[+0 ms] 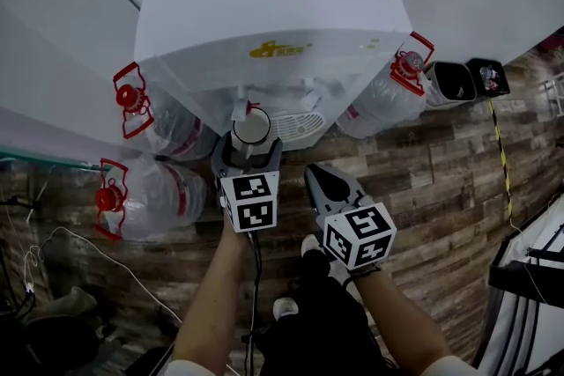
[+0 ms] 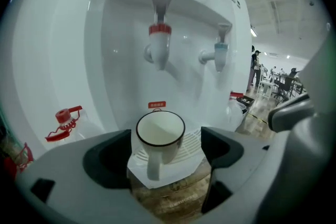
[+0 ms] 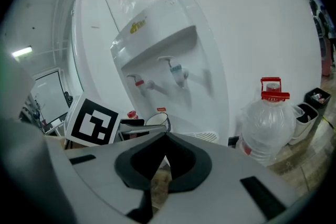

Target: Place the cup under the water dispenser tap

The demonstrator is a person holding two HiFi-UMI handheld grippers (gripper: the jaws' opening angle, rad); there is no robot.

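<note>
A white cup point(image 2: 160, 136) with a dark rim stands upright on the drip tray point(image 2: 190, 145) of the white water dispenser point(image 1: 264, 13), right below the red tap point(image 2: 159, 42). Its handle points toward me. My left gripper point(image 2: 166, 150) is open, one jaw on each side of the cup, with a gap showing at the right jaw. In the head view the cup point(image 1: 251, 127) sits just past the left gripper point(image 1: 248, 152). My right gripper point(image 1: 317, 173) hangs a little lower and to the right, shut on nothing; its jaws point(image 3: 166, 136) meet at the tips. The blue tap point(image 2: 220, 55) is to the right.
Large clear water jugs with red caps stand on the wooden floor: two left of the dispenser point(image 1: 167, 189) point(image 1: 181, 135), one to its right point(image 1: 383, 101). Two small bins point(image 1: 454, 81) point(image 1: 487, 77) lie further right. A white cable point(image 1: 97, 255) runs over the floor at the left.
</note>
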